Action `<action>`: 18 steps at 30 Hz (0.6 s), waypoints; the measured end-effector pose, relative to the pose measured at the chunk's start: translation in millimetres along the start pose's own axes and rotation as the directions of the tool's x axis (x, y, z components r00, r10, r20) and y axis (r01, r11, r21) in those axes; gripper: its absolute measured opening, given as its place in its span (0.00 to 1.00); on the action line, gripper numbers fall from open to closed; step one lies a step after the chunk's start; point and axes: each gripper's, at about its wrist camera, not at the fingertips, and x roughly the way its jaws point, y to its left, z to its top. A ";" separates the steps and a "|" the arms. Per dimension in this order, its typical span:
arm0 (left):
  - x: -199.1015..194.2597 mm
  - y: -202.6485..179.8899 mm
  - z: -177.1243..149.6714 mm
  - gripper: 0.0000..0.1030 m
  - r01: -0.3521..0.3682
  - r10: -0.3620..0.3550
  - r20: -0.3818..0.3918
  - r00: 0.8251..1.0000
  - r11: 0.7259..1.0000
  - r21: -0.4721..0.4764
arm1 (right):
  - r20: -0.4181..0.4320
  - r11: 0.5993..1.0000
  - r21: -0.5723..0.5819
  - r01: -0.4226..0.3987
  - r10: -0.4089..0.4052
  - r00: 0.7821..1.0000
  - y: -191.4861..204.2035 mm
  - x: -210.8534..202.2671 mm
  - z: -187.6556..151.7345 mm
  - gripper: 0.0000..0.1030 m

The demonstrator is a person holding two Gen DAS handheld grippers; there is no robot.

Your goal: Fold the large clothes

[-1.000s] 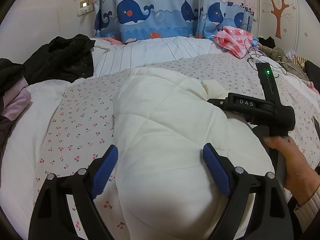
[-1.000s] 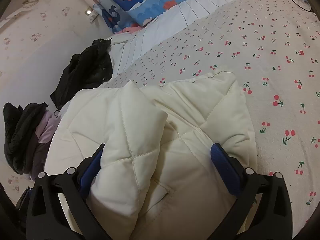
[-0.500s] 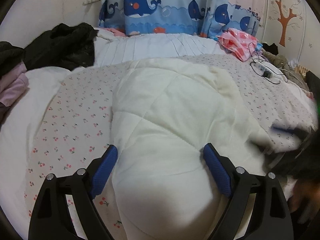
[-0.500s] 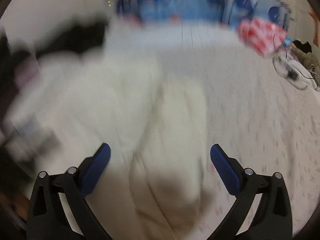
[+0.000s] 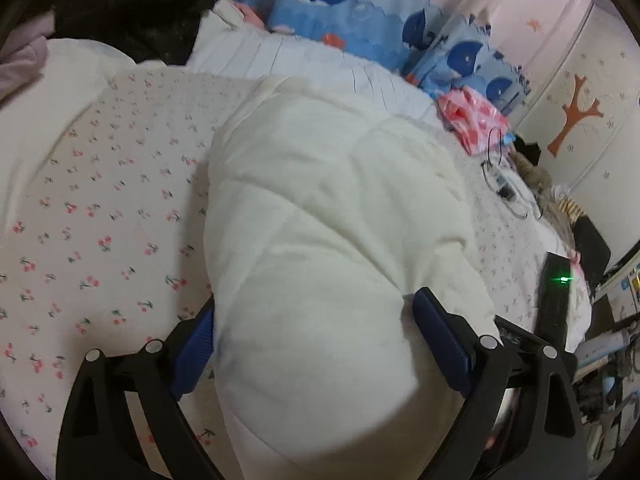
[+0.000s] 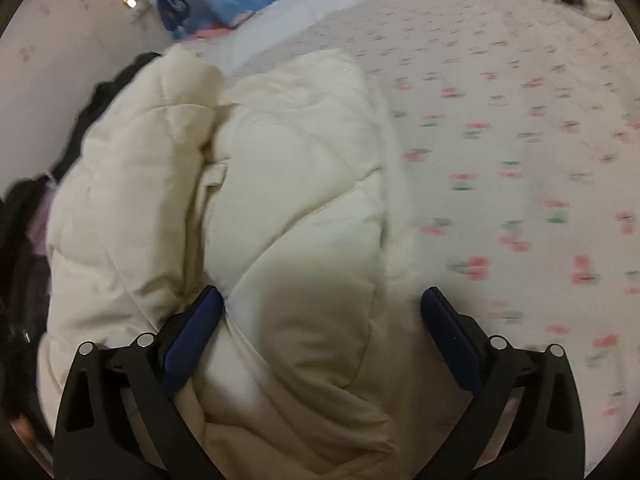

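On the bed, over the cherry-print sheet, lies the cream quilted coat, bunched into a thick bundle with a fold running along its left side in my right camera. My left gripper straddles the near end of the coat; its jaws have just been opening, the padding bulges between the blue pads, and I cannot tell if they press it. My right gripper stands wide, its left pad against the fabric, its right pad clear. Far off, dark clothes are heaped by the whale curtain.
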 end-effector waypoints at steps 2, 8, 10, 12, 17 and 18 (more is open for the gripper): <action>-17.5 5.9 4.6 0.86 -0.080 0.079 0.062 0.995 0.997 0.013 | -0.023 0.999 -0.028 -0.046 0.045 0.999 22.0 16.0 1.3 0.91; -19.0 37.2 1.2 0.87 -0.250 0.248 0.035 0.968 0.967 0.056 | -0.088 0.955 -0.293 0.042 -0.071 0.994 66.2 36.0 4.7 0.93; -13.6 31.0 -7.6 0.87 -0.275 0.272 0.046 0.961 0.955 0.114 | -0.060 0.923 -0.364 0.121 -0.153 0.986 64.7 22.7 3.9 0.93; -14.0 27.4 -8.0 0.87 -0.281 0.277 0.048 0.960 0.951 0.127 | 0.011 0.903 -0.373 0.211 -0.223 0.975 71.2 -1.2 2.7 0.93; -15.9 36.3 -3.5 0.89 -0.262 0.261 0.028 0.965 0.962 0.072 | 0.130 0.859 -0.494 0.138 -0.084 0.988 130.1 -35.4 -15.9 0.93; -16.2 37.0 -4.7 0.89 -0.262 0.261 0.031 0.965 0.962 0.069 | 0.097 0.822 -0.540 0.184 -0.157 0.983 133.8 -17.6 -27.6 0.93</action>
